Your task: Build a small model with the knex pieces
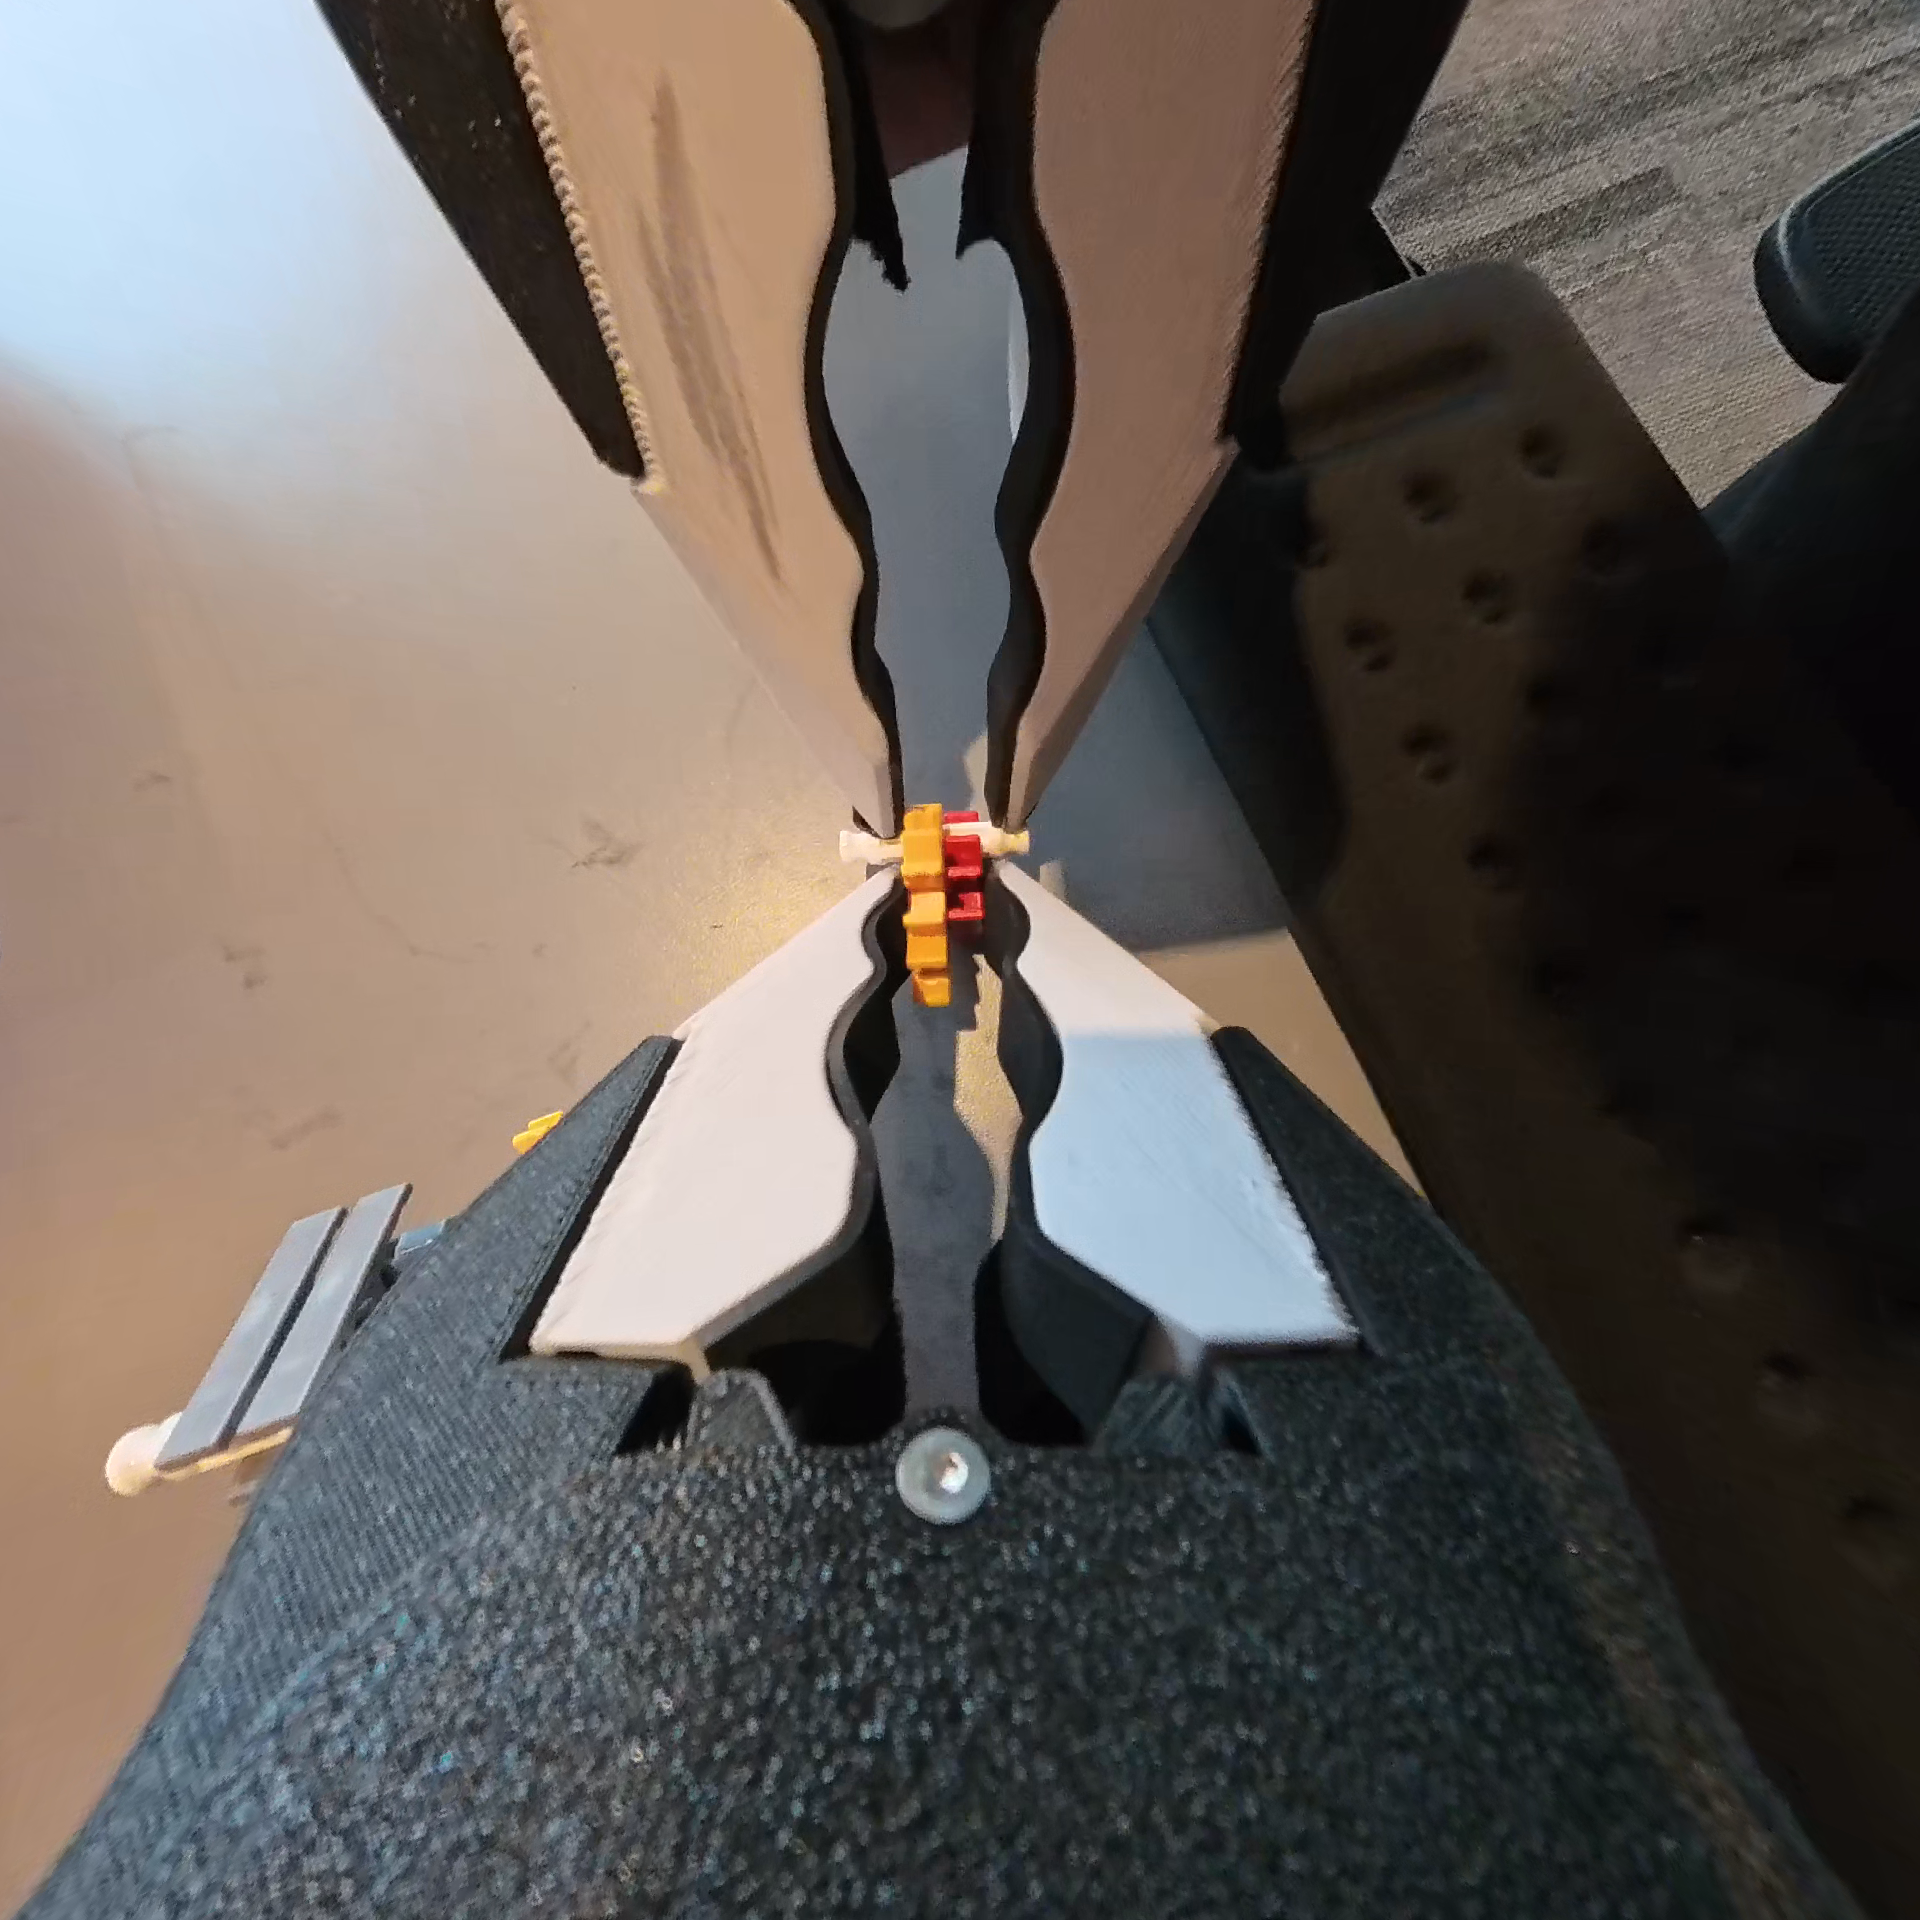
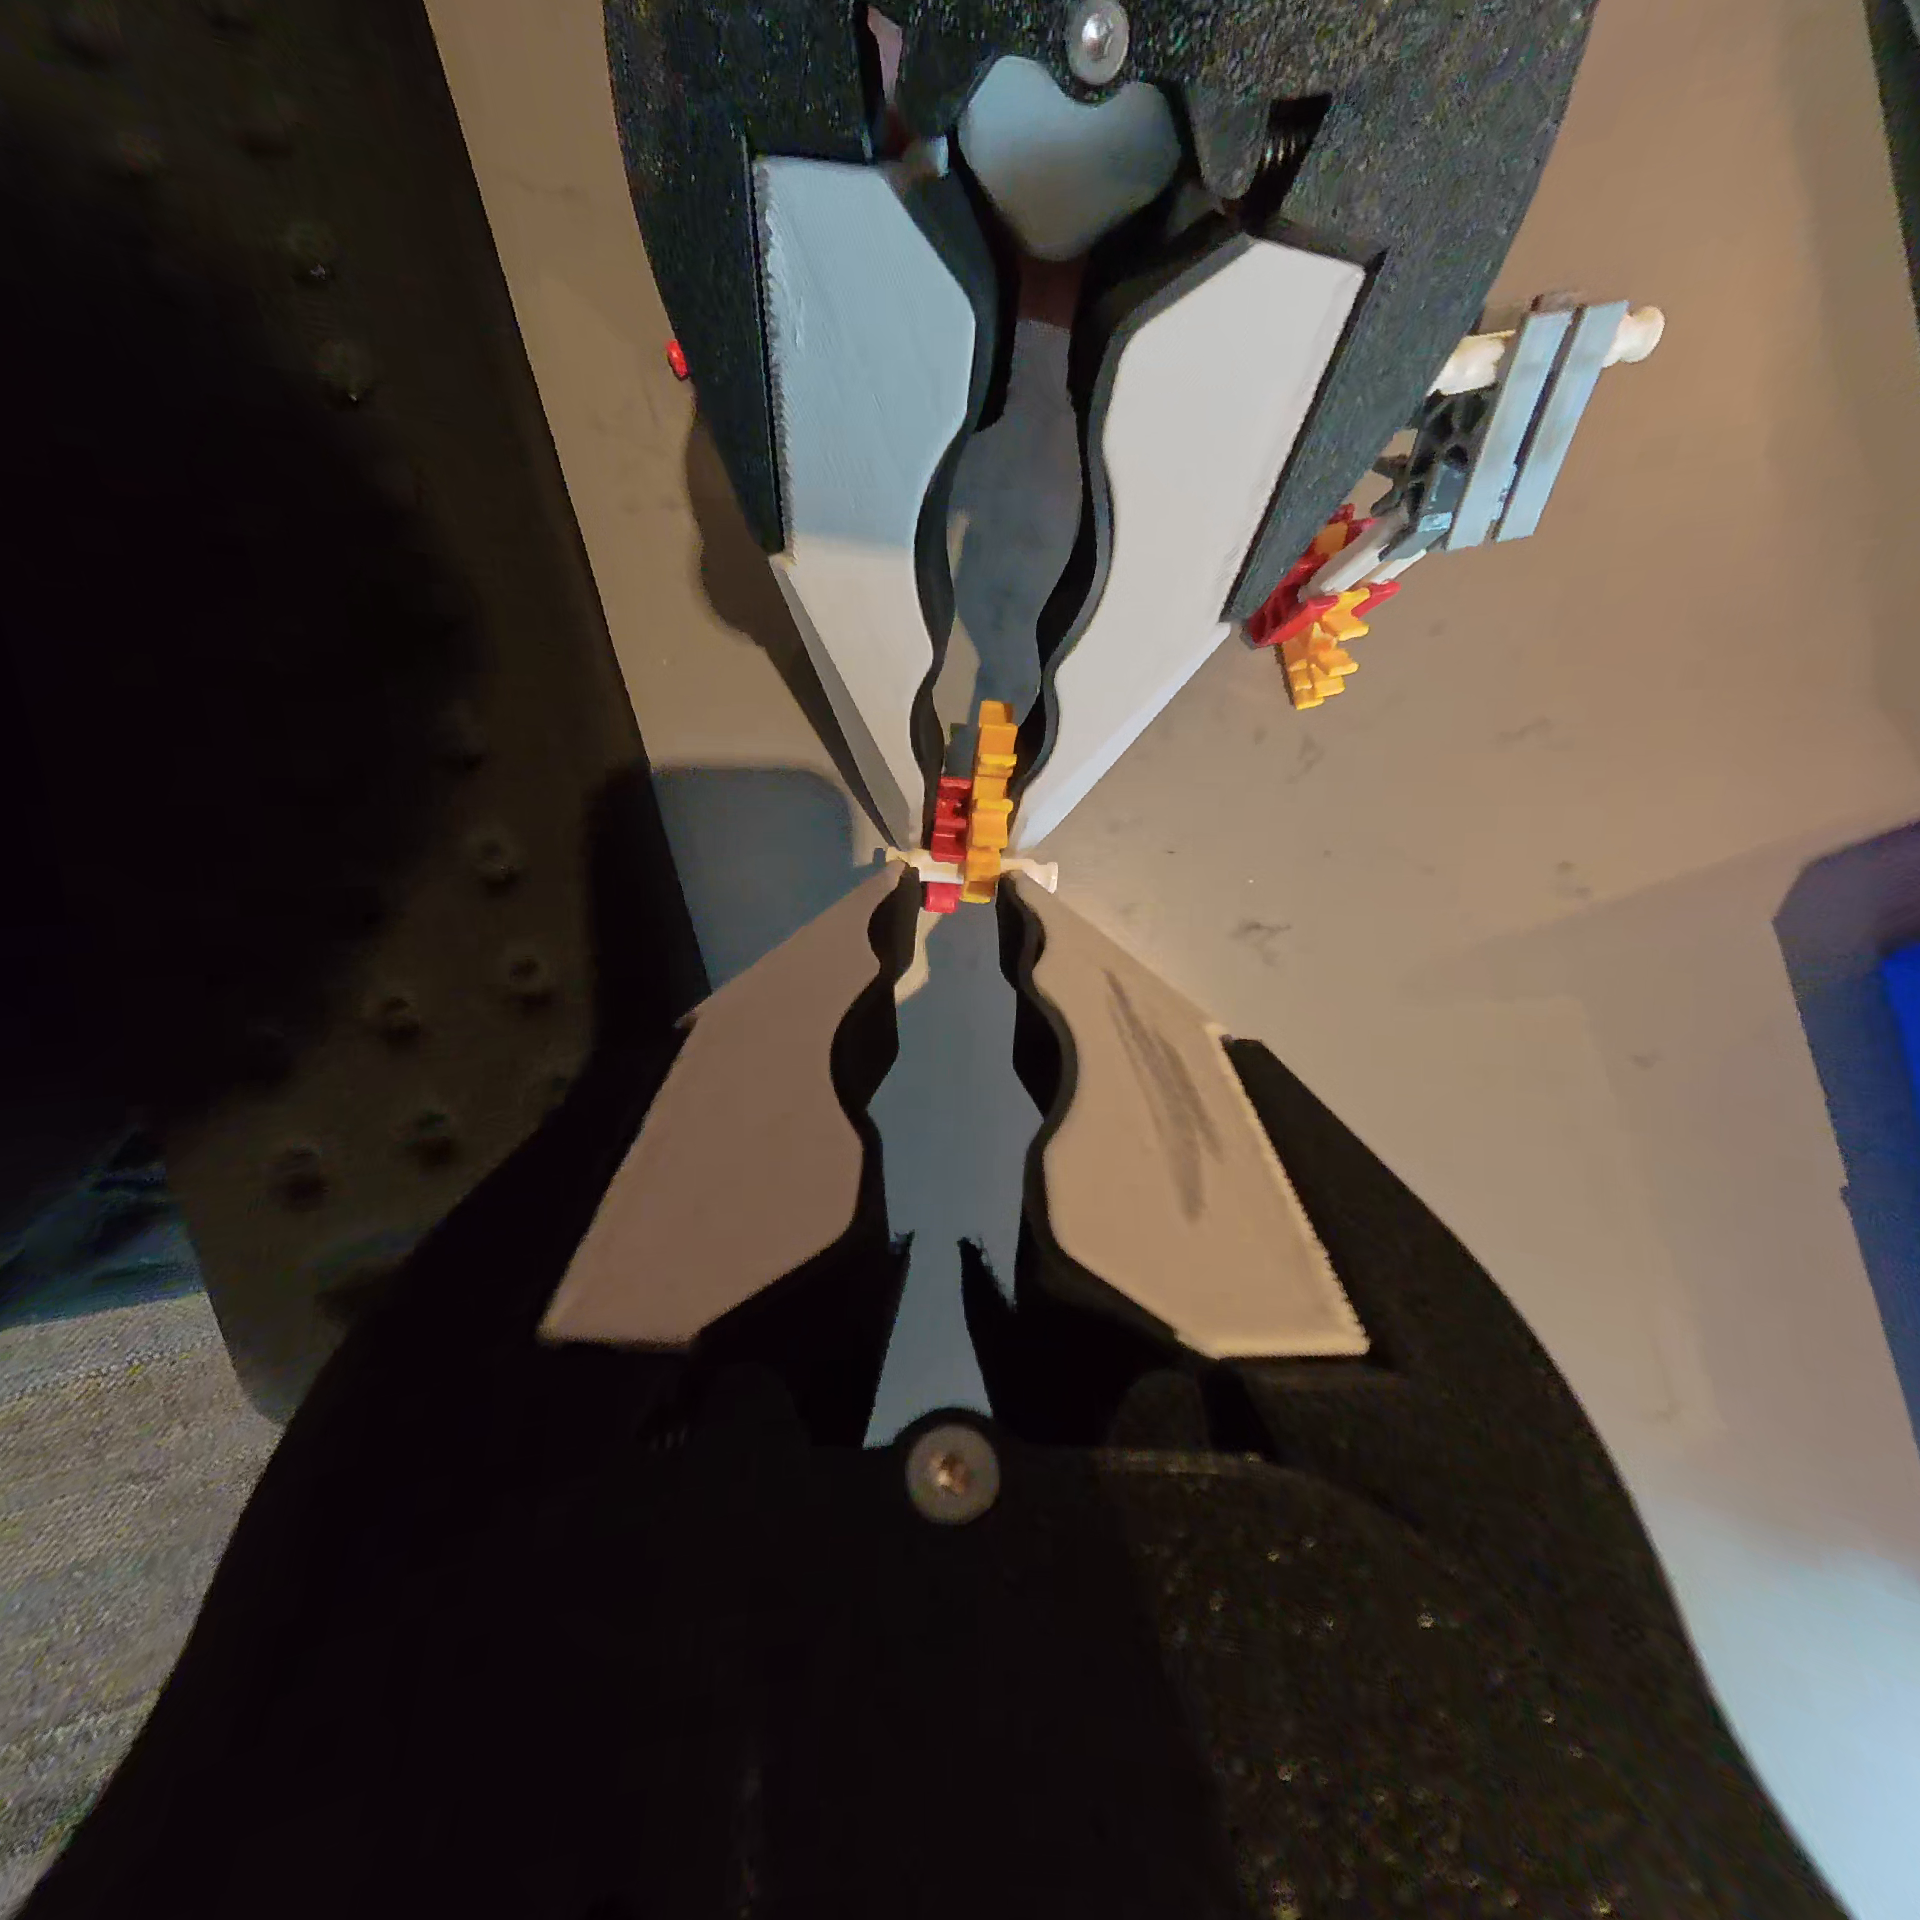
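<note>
- Nearest the lens in the left wrist view we find the black textured body of the left gripper [image 1: 940, 935], its two pale fingers closed in around a small stack of toothed wheels – a yellow gear [image 1: 925, 914] and a red gear [image 1: 964, 883] side by side on a white axle [image 1: 857, 844].
- The left gripper is clamped on the gears: both fingertips press the outer faces of the pair.
- The right gripper [image 1: 940, 821] comes in from the opposite side, tip to tip with the left. Its fingertips are drawn together at the axle, one by each stub end; we judge it clamped on the axle, though the contact is small and partly hidden.
- The right wrist view confirms the mirrored arrangement: red gear [image 2: 948, 821] and yellow gear [image 2: 987, 800] sit between the far fingers, and the white axle [image 2: 1039, 868] crosses at the point where the two grippers meet.
- The assembly is held above the beige table [image 1: 312, 727], close to its edge, with a dark perforated chair [image 1: 1558, 831] just beyond.
- A second gear assembly [image 2: 1325, 613] with a grey bar [image 2: 1538, 426] lies on the table beside the left gripper's body.
- Risk – the axle is thin and gripped only near its tips; any sideways pull could let it slip out.
- Risk – a misaligned pull by either gripper could cock the gears on the axle or bend it.
- Risk – a dropped part near the edge could roll off towards the chair and floor.
</note>
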Tool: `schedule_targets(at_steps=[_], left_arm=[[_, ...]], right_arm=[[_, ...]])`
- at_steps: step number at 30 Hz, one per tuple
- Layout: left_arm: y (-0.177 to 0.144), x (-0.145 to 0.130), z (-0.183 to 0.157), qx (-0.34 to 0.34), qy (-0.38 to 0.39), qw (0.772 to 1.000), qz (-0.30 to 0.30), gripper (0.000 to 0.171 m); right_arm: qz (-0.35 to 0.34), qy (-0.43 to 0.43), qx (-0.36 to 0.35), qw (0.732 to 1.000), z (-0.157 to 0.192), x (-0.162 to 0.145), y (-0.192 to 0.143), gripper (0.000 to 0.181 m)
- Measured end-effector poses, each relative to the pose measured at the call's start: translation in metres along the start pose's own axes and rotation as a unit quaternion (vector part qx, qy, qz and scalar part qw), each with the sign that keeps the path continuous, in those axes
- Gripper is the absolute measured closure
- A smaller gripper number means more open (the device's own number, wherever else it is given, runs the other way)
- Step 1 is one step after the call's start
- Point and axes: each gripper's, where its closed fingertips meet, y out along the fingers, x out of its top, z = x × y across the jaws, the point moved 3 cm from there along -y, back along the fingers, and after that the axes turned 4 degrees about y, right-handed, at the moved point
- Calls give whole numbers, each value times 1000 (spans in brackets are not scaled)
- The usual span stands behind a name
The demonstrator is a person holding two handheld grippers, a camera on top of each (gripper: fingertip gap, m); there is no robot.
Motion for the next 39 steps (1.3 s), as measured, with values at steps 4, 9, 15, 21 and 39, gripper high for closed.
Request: schedule_targets(at_steps=[4, 9, 15, 21, 39], left_arm=[[1, -1, 0, 0, 2, 1000, -1, 159], [2, -3, 0, 1, 3, 1000, -9, 160], [1, -3, 0, 2, 0, 1000, -18, 160], [1, -5, -1, 7, -1, 1000, -24, 160], [-2, -9, -1, 19, -12, 999, -27, 159]], right_arm=[[10, -3, 5, 1000, 0, 2, 1, 168], [32, -12, 6, 999, 0, 4, 2, 168], [48, -18, 10, 999, 0, 6, 2, 169], [60, -21, 10, 998, 0, 8, 3, 170], [90, -23, 13, 996, -2, 14, 7, 170]])
